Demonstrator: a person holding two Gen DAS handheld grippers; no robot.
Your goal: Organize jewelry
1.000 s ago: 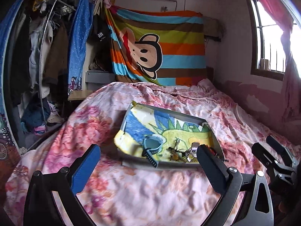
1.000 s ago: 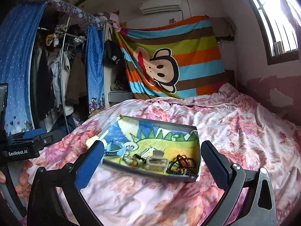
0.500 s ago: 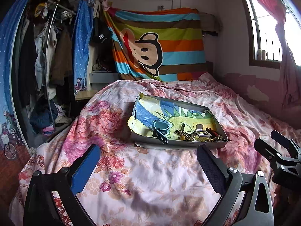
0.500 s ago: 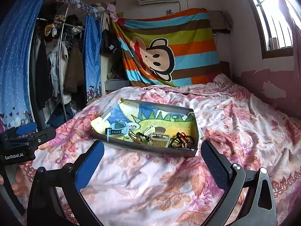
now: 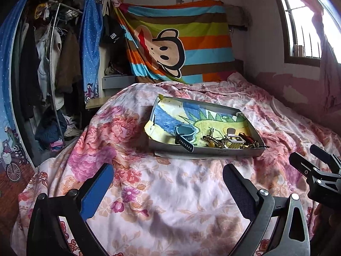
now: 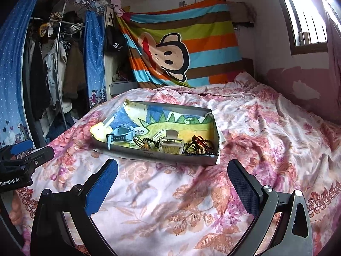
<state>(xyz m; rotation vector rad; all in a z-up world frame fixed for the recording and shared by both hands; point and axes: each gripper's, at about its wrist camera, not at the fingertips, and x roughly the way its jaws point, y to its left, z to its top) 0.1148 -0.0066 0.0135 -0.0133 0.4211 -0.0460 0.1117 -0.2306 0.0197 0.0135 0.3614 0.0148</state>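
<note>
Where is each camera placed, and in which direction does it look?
Left wrist view: it sits on the left tool, above the near bedspread, facing the tray and the headboard wall; its own open fingers show, and the right tool at the right edge.
Right wrist view: it sits on the right tool, facing the same way; its open fingers show, and the left tool at the left edge.
Both share the tray, the watch, the hair clip and the monkey blanket.

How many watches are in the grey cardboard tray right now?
1. A light-blue wristwatch with a perforated strap lies at the left end of the grey cardboard tray, beside the tangled jewelry pile, which may hide another.
</note>
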